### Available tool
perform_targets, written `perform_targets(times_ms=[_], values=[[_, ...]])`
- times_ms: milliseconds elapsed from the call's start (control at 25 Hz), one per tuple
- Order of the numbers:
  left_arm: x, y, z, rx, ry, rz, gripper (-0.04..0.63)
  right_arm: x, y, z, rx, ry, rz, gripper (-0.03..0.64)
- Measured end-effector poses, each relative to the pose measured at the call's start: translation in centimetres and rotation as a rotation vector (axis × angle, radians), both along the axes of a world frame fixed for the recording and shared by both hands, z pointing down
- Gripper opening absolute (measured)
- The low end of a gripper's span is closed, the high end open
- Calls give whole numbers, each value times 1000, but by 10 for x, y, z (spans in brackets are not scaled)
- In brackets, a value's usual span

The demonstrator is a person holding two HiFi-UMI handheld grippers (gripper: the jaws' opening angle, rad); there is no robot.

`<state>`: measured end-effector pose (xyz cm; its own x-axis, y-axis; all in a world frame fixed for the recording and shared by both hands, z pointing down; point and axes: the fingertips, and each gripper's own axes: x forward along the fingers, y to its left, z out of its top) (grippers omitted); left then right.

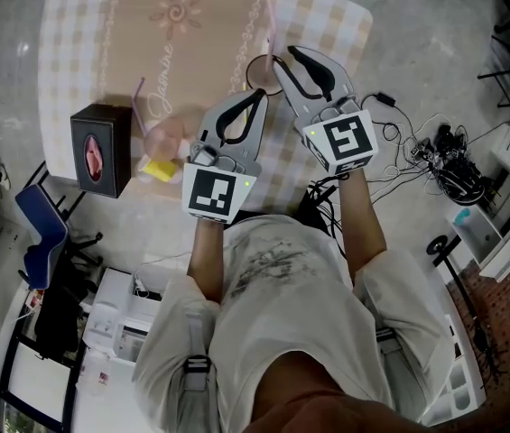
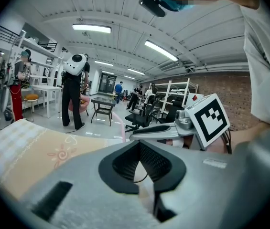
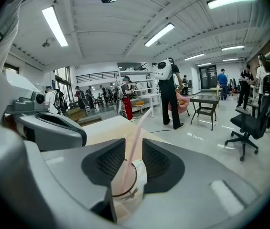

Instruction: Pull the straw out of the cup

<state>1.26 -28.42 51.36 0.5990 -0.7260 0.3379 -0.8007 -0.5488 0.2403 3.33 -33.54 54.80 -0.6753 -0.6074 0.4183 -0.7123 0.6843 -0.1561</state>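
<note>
A paper cup [image 1: 256,69] with a dark rim stands on the checked tablecloth [image 1: 74,52], a pink straw [image 1: 271,25] rising from it. In the right gripper view the straw [image 3: 137,128] stands in the gap between the jaws of my right gripper [image 3: 134,142], above the cup [image 3: 125,187]. The jaws are open and the gap is wider than the straw. From the head view that right gripper [image 1: 278,61] sits at the cup's right rim. My left gripper [image 1: 260,91] is just in front of the cup. Its tips [image 2: 137,143] meet, and I see nothing between them.
A black box [image 1: 101,147] stands at the table's left near corner. Beside it are a second cup with a purple straw [image 1: 160,133] and a yellow item [image 1: 158,170]. Cables [image 1: 417,142] lie on the floor to the right. Beyond the table are office chairs [image 3: 249,123] and people.
</note>
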Motion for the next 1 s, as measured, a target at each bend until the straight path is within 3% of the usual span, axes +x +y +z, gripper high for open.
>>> perform_targets(times_ms=[640, 1000], values=[[-3, -5, 7, -6, -5, -5, 5, -13, -12, 17, -18, 0, -25, 149], [-3, -7, 9, -9, -5, -8, 5, -17, -19, 24, -22, -5, -21, 129]])
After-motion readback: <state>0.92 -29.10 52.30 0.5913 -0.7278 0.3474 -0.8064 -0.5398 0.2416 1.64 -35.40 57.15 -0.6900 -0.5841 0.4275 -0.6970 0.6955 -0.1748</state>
